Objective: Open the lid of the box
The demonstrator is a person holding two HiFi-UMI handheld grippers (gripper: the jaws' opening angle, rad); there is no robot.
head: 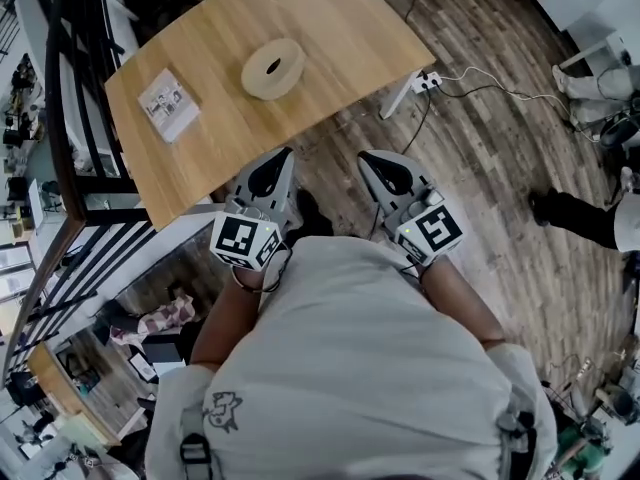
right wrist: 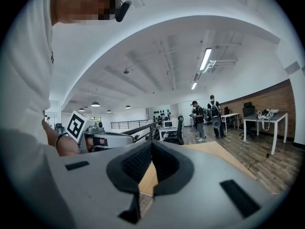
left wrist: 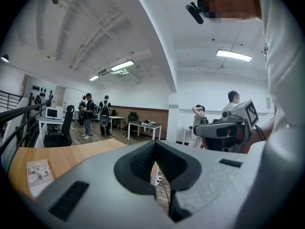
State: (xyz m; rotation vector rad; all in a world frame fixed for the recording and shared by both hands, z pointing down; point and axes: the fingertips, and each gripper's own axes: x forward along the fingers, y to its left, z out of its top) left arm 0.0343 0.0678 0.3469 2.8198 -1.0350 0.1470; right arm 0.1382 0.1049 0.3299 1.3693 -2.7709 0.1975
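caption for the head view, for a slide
Jaws shut and empty, left gripper and right gripper held near a wooden table carrying a flat printed box and a pale roll.

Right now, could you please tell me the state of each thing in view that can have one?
box: lying flat on the table, lid looks closed, nothing touching it.
tape roll: lying flat on the table, apart from the box.
left gripper: jaws shut, empty, near the table's edge, well short of the box.
right gripper: jaws shut, empty, beside the left one, off the table.
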